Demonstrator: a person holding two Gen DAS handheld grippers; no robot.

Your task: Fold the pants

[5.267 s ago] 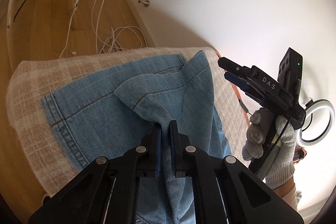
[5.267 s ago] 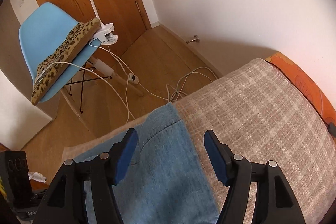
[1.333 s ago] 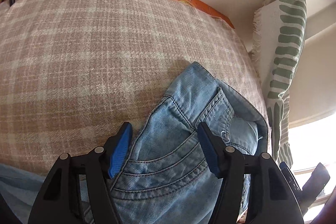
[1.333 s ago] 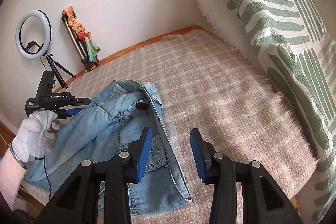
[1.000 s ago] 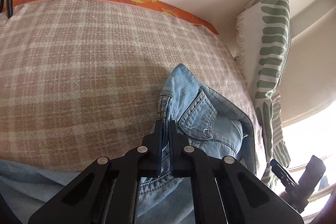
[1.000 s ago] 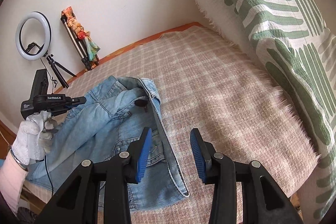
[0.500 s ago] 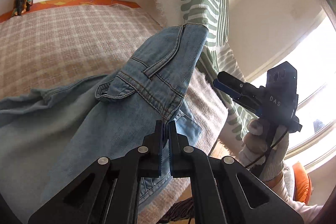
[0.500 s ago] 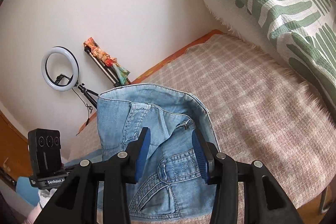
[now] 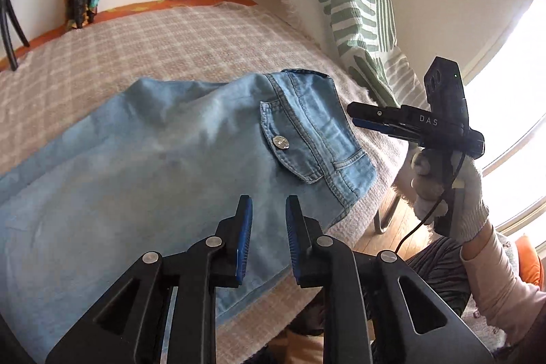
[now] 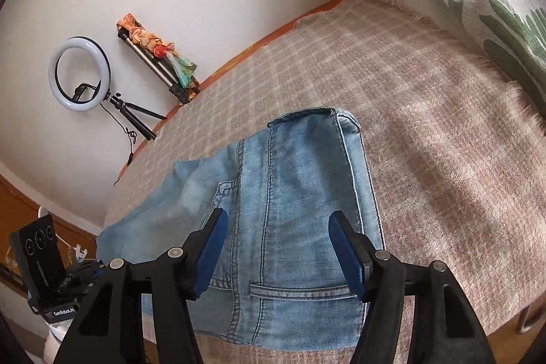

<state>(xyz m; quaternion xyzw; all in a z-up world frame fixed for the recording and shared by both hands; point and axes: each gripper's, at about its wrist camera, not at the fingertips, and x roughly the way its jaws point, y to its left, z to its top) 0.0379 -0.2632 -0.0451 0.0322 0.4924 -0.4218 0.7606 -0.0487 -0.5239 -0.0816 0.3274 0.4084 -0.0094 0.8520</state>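
Note:
Light blue jeans (image 9: 170, 166) lie folded on the plaid blanket (image 9: 153, 46), waistband and metal button (image 9: 281, 143) towards the near right edge. My left gripper (image 9: 268, 227) hovers just above the denim; its jaws are opening, a narrow gap with nothing between the pads. In the right wrist view the jeans (image 10: 293, 203) show a back pocket and belt loop. My right gripper (image 10: 279, 248) stands over the waistband end, jaws opening wide, with the cloth beneath and not pinched. A gloved hand (image 9: 447, 190) holds the right gripper (image 9: 356, 118) beside the waistband.
A green-striped pillow (image 9: 348, 9) leans at the head of the bed. A ring light (image 10: 79, 74) and a tripod with a coloured cloth (image 10: 160, 57) stand by the wall. The blanket's near edge (image 9: 372, 203) drops to wooden floor.
My left gripper carried the pinched waistband across towards the near edge, then let go. The jeans now lie flat. The right gripper's jaws have widened.

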